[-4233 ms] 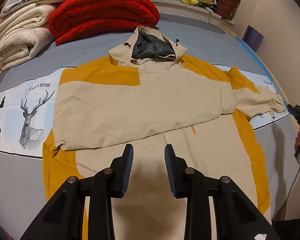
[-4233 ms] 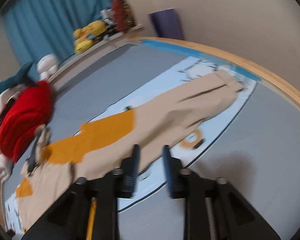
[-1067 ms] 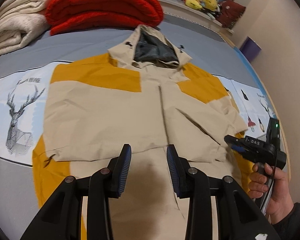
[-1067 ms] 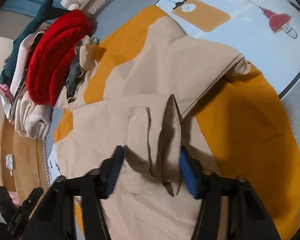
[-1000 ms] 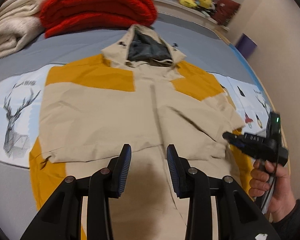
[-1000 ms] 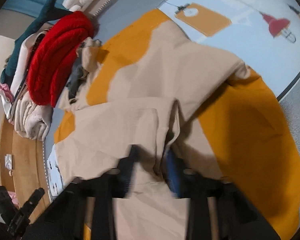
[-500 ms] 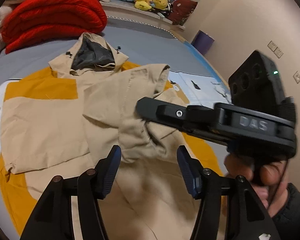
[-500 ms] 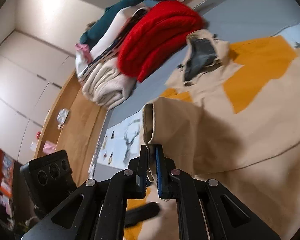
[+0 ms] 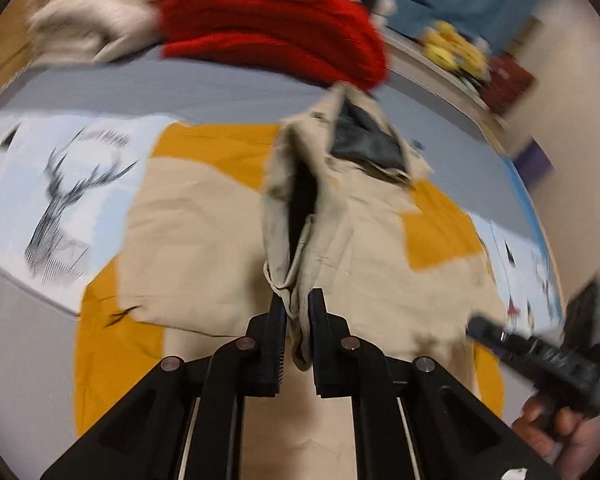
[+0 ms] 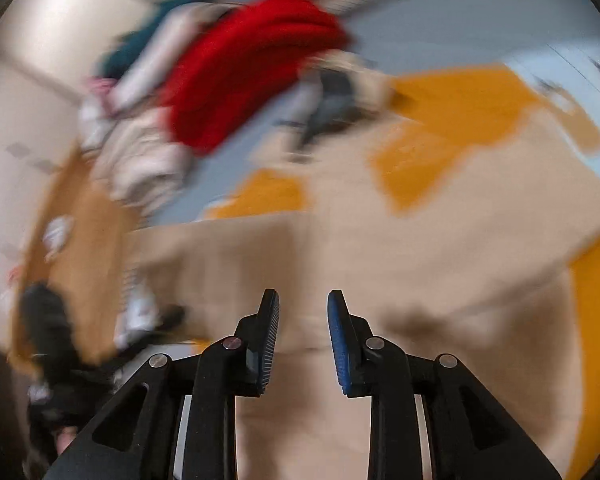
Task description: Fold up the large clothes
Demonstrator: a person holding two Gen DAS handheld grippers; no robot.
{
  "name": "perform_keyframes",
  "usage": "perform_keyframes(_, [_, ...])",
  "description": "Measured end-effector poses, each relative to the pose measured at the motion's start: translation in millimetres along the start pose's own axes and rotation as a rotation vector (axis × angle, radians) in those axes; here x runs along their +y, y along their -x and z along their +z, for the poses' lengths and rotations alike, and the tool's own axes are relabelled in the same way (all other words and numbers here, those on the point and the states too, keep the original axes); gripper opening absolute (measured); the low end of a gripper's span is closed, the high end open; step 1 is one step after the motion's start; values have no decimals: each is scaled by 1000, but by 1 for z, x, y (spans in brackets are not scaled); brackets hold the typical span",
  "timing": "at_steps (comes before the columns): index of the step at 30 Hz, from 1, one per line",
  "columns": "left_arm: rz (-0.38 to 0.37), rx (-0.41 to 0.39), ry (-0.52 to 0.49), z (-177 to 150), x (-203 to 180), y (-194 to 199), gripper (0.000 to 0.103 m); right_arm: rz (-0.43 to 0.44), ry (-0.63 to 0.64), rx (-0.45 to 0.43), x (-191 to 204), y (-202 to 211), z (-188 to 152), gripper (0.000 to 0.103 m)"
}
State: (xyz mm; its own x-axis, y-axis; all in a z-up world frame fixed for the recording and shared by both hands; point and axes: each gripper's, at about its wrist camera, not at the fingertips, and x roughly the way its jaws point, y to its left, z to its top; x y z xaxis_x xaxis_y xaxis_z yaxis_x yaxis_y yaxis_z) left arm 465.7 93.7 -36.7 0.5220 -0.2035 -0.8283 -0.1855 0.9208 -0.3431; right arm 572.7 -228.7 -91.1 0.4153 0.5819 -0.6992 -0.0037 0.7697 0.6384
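A beige and mustard hooded jacket [image 9: 204, 240] lies spread on the bed, hood [image 9: 364, 136] toward the far side. My left gripper [image 9: 297, 304] is shut on the cuff end of a beige sleeve [image 9: 292, 208] and holds it lifted over the jacket's middle. My right gripper [image 10: 303, 304] is open and empty, hovering over the jacket's beige body [image 10: 420, 248]; that view is blurred by motion. The right gripper also shows in the left wrist view [image 9: 476, 324] at the right edge.
A red folded blanket [image 9: 268, 20] and cream blankets [image 9: 88, 12] are stacked behind the hood. The bed has a grey cover [image 9: 16, 344] with a deer-print band [image 9: 60, 200]. Plush toys [image 9: 452, 48] sit on a ledge by the right wall.
The sleeve passed from my right gripper to my left: the left has shut on its cuff, the right has opened and pulled back to the right.
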Motion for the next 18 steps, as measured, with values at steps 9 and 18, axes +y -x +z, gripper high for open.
perform_keyframes(9, [-79, 194, 241, 0, 80, -36, 17, -91, -414, 27, -106, -12, 4, 27])
perform_keyframes(18, [16, -91, 107, 29, 86, 7, 7, -110, -453, -40, -123, -7, 15, 1])
